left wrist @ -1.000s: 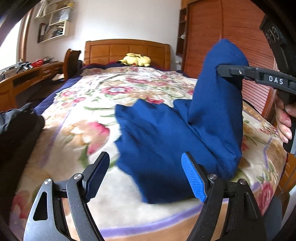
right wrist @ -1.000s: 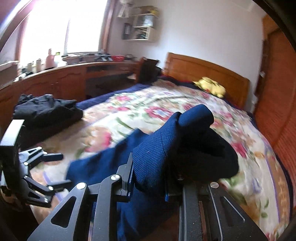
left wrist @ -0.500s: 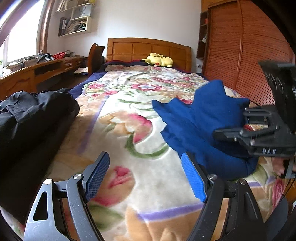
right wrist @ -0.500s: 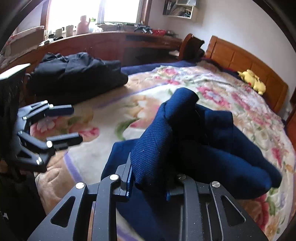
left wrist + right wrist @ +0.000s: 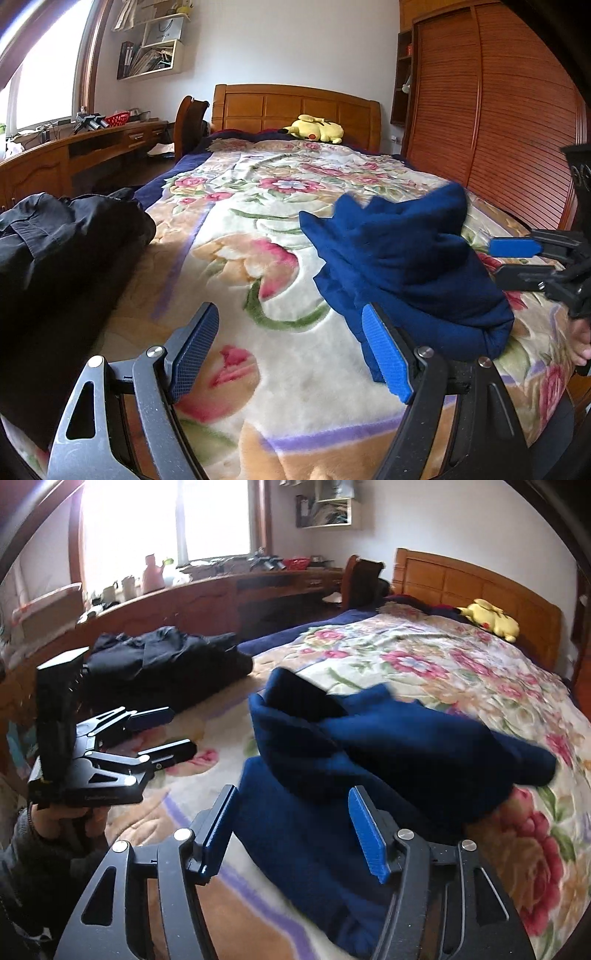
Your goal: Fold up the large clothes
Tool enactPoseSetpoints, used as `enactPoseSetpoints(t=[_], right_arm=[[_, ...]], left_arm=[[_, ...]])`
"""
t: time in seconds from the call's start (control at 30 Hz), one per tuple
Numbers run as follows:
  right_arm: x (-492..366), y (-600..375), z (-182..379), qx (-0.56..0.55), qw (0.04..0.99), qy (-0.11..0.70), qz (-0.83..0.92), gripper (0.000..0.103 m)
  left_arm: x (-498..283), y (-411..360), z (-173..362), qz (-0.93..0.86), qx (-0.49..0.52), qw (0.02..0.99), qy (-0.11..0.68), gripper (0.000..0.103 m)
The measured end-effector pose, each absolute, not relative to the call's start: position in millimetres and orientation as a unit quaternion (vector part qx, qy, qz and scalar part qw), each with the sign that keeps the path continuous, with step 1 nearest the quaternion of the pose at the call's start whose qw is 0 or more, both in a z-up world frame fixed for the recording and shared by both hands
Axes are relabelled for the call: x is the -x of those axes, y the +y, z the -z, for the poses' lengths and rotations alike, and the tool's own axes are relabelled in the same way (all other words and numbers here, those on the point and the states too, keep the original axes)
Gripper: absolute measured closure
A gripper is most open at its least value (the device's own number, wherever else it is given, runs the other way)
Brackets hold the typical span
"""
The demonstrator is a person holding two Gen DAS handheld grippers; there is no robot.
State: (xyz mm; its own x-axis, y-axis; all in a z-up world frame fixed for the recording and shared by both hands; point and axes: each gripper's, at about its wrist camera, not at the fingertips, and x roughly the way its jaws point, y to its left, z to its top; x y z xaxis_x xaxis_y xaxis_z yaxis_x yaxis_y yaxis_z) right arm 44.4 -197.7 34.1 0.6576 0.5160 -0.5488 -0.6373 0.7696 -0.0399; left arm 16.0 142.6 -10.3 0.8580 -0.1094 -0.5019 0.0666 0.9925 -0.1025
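Dropped from the right gripper (image 5: 293, 834), blue top (image 5: 388, 746) now lies bunched on the bed (image 5: 258, 206), jaws opening, nothing pinched, left gripper (image 5: 291, 350) wide, empty

I can read just one word — "HONOR", printed on a white bag (image 5: 165, 32) up on the wall shelf (image 5: 149, 72).

blue garment (image 5: 402, 266) on floral bed (image 5: 258, 369)

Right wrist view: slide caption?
Right gripper opening above the blue garment heaped on the floral bed.
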Motion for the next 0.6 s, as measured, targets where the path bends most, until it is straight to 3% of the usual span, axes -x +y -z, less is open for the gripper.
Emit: enactPoseSetpoints(t=[0.6], right_arm=[[-78, -266, -2, 0.092, 0.939, 0.271, -0.192, 0.040]], left_arm=[[-38, 106, -9, 0.079, 0.048, 0.968, 0.234, 0.022]])
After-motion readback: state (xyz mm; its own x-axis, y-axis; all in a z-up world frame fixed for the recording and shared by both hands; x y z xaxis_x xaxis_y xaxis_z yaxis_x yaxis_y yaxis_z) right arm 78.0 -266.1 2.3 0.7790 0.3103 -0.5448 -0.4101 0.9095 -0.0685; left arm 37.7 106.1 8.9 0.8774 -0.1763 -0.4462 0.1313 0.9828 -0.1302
